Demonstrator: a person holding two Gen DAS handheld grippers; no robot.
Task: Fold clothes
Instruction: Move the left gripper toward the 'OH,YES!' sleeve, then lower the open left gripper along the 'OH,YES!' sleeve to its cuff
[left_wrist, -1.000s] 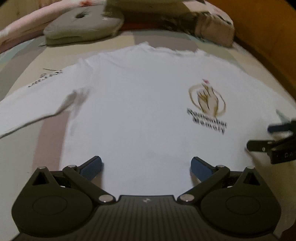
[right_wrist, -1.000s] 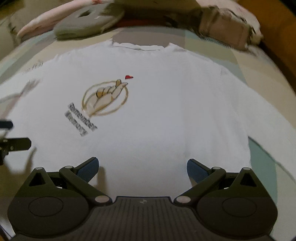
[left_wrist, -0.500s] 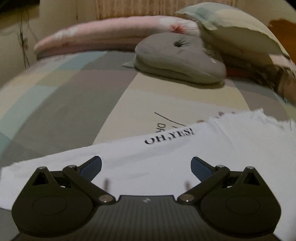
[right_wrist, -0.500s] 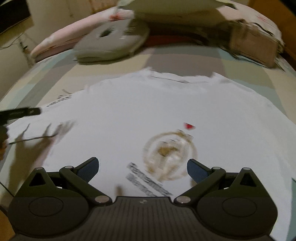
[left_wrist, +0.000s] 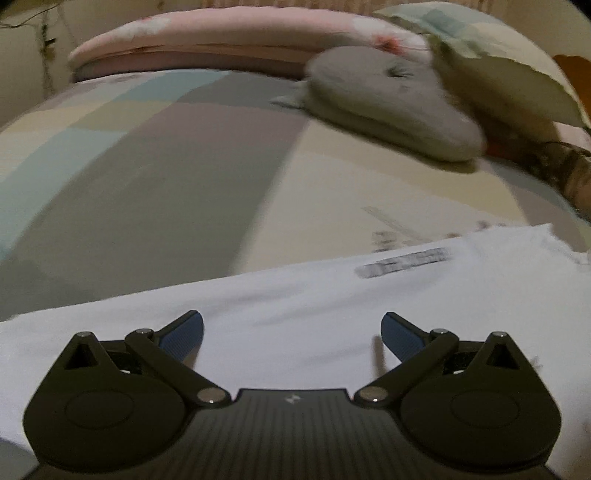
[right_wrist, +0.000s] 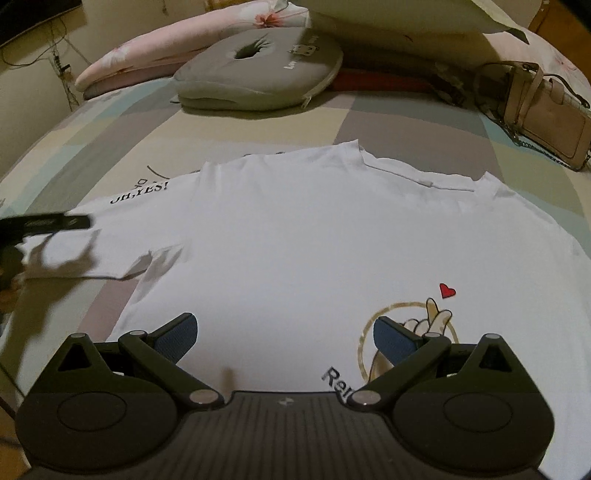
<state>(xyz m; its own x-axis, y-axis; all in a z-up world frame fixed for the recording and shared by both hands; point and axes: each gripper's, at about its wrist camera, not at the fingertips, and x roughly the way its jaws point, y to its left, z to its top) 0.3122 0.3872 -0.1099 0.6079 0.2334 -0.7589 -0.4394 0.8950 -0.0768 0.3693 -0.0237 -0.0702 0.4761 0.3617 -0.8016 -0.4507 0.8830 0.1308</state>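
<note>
Since half a second ago the right gripper (right_wrist: 282, 338) has shifted left over the shirt (right_wrist: 314, 236), so the printed hand-and-heart picture (right_wrist: 424, 325) that sat between its fingers now lies at the lower right of that frame, partly behind the right finger; the left gripper (left_wrist: 291, 332) has slid along the sleeve (left_wrist: 258, 314), and the grey cushion (left_wrist: 391, 110) now sits further right in its frame. Both pairs of blue-padded fingers stand wide apart with nothing between them, above the white cloth. The shirt lies flat, front up, on a bed (right_wrist: 110, 147) covered with a sheet of grey, beige and pale blue-green patches; its collar points toward the top of the right wrist frame and one short sleeve with black lettering (right_wrist: 142, 192) reaches toward the left edge. There the left gripper (right_wrist: 48, 223) shows as a dark blurred bar over the sleeve end, casting a shadow on it. At the head of the bed, across the top of both frames, lie a long pink flowered pillow (right_wrist: 177, 48), the grey cushion with a hollow in its middle (right_wrist: 258, 62), and a larger pale patched pillow (left_wrist: 491, 62). A beige handbag with a chain strap (right_wrist: 543, 114) rests at the upper right of the right wrist frame. A cream wall with a hanging cable (right_wrist: 59, 70) shows at the upper left. The left wrist frame is blurred.
</note>
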